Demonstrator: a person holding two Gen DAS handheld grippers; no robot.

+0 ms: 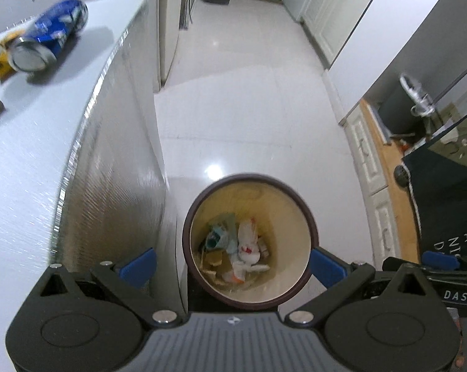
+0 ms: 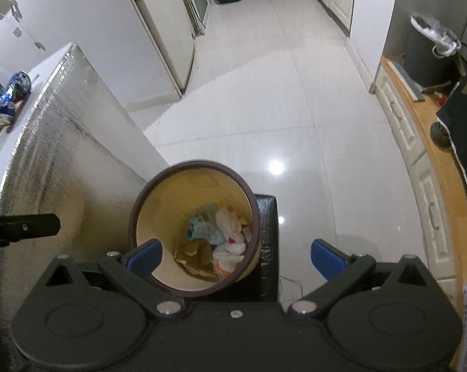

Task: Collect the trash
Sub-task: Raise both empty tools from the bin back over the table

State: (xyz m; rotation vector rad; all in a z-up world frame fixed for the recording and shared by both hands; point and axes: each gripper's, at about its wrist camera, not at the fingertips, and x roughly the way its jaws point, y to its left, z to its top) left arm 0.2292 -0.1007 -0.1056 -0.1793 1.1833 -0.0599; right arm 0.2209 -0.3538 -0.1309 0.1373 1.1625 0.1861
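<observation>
A round bin (image 1: 199, 217) with a dark rim and cream inside stands on the floor beside the table and holds crumpled wrappers and paper (image 1: 246, 245). My left gripper (image 1: 232, 265) is open and empty, right above the bin. My right gripper (image 2: 236, 255) is open and empty, above the bin's (image 2: 143, 210) right edge. A blue drink can (image 1: 52, 35) lies on its side on the white table (image 1: 22, 155), far left; it also shows in the right wrist view (image 2: 11, 96). A yellow scrap (image 1: 1, 66) lies beside the can.
A black stool (image 2: 267, 241) stands under the bin. The table's foil-covered side (image 1: 118, 170) is just left of the bin. White cabinets (image 2: 419, 167) and a grey bin with a liner (image 2: 425, 49) line the right. The tiled floor (image 1: 249, 93) runs ahead.
</observation>
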